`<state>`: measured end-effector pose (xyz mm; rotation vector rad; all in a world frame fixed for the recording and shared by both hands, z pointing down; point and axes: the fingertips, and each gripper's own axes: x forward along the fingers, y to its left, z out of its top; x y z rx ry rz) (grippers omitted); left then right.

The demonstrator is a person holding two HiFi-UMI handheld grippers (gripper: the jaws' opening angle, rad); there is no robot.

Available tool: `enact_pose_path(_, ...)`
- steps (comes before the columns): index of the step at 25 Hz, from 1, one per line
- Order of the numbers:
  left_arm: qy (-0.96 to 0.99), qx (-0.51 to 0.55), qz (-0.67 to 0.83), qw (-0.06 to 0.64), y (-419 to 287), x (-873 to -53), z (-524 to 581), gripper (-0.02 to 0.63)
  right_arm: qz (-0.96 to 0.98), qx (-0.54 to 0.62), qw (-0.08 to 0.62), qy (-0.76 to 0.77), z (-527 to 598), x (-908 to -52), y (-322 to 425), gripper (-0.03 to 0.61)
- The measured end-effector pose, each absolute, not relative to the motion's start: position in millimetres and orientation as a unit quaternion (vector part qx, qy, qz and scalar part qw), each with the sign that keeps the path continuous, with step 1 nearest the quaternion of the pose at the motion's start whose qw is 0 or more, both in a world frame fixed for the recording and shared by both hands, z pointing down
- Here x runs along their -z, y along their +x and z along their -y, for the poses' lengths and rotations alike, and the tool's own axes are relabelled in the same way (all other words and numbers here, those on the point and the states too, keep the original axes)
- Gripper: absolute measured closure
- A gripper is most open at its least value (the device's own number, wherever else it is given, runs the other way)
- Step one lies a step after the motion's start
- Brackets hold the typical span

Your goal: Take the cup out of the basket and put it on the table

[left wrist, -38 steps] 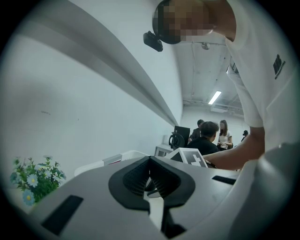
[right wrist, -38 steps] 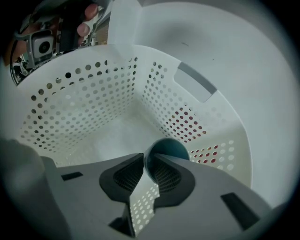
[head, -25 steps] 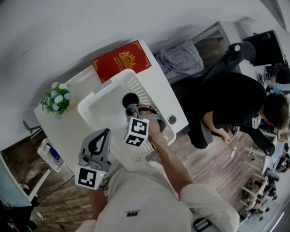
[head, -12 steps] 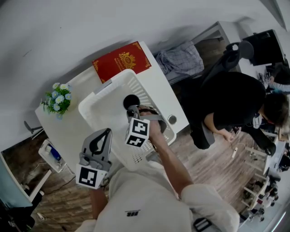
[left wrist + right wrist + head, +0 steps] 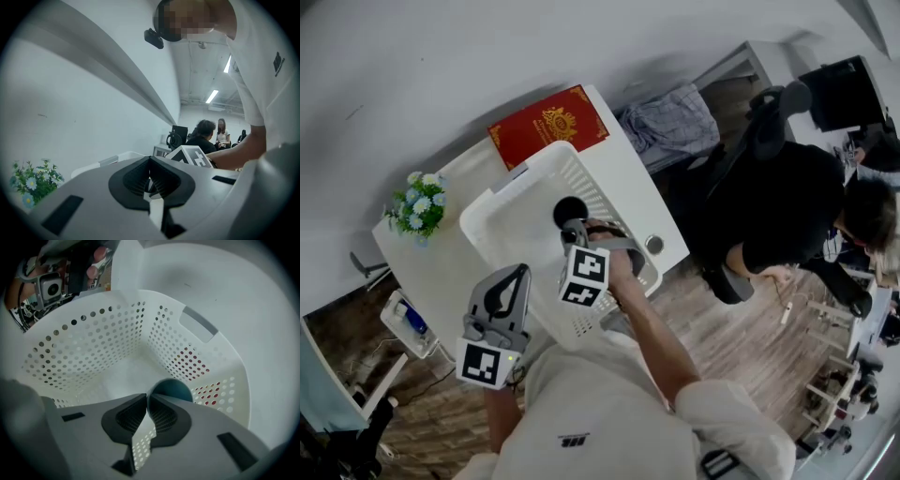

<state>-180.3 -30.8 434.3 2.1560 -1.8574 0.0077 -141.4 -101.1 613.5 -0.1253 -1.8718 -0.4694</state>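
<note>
Cup: largely hidden behind the closed jaws of the right gripper in the right gripper view; only a dark teal curve showed.
Basket: its near wall was covered by the person's forearm in the head view.
Small round object: lay on the table beside the basket, too small to identify.
Flowers: lower part was blocked by the left gripper's body.

Open top; basket walls ring the cup
</note>
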Motion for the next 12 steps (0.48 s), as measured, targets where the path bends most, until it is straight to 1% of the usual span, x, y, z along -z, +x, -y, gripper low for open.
enact_pose_path(12,0.753,-0.003,0.643,0.138,-172,-428,24,0.604,0.805,0.207,0.554,-0.048,87,-593,-134,0.543)
